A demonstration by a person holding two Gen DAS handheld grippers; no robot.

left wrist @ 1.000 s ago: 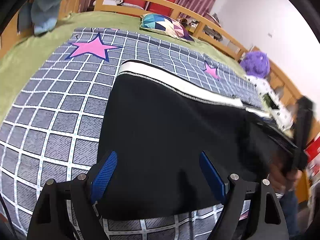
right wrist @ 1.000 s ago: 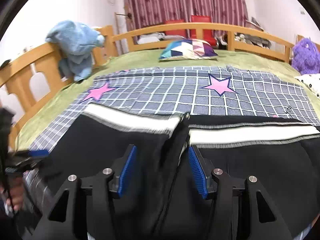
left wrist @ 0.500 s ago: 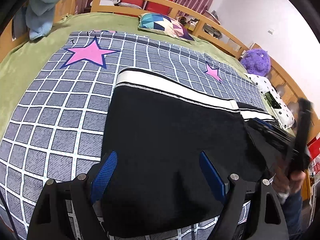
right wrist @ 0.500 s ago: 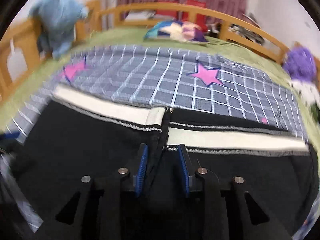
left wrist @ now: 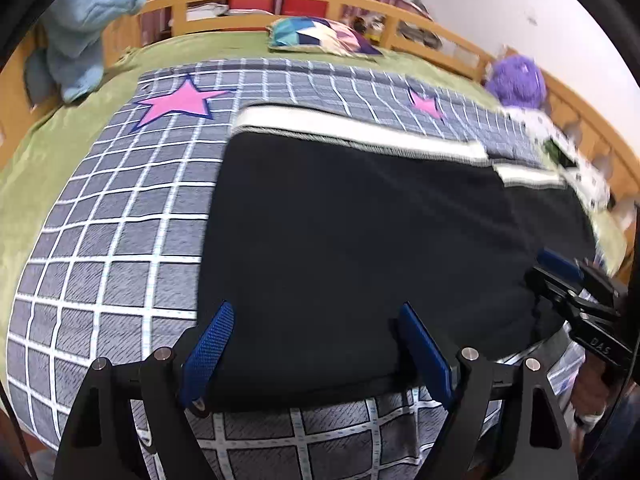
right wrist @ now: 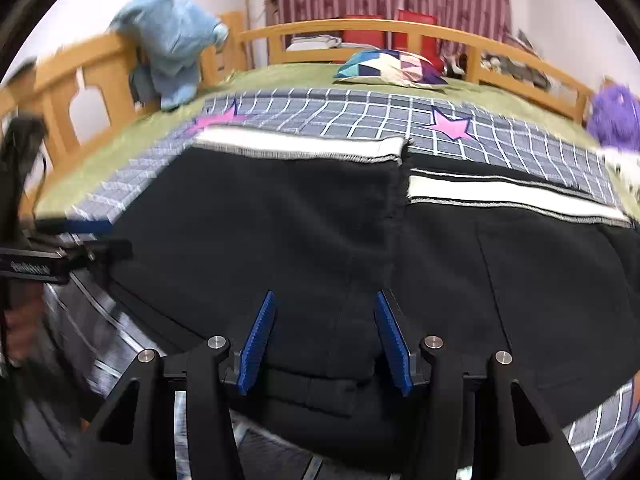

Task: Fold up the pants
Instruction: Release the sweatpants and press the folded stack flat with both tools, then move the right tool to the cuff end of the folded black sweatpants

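- You are working over the black fabric pants with a white side stripe (left wrist: 352, 240), which are lying flat on the grey checked bedspread with pink stars (left wrist: 120, 216), near its front edge.
- One fold is looking done: in the right wrist view a black layer with its own white stripe is lying over the left half of the pants (right wrist: 304, 216), its edge ending near the middle, where a second white stripe is running on to the right at a slightly lower level.
- Your left gripper (left wrist: 316, 350) is hovering over the near edge of the folded part with its blue pads spread wide; it is pinching nothing.
- Your right gripper (right wrist: 326, 340) is standing with its blue pads parted, the black cloth running between them at the near edge; I cannot tell whether the pads are touching it, but they are not pressed together on it.
- What is left, as I judge it: the right half is lying unfolded, so at least one more fold across seems needed, then a smoothing of the bundle.
- The patchwork pillow (right wrist: 392, 68), the pale blue cloth on the wooden rail (right wrist: 172, 40) and the purple plush toy (left wrist: 516, 80) are sitting well apart from your work.
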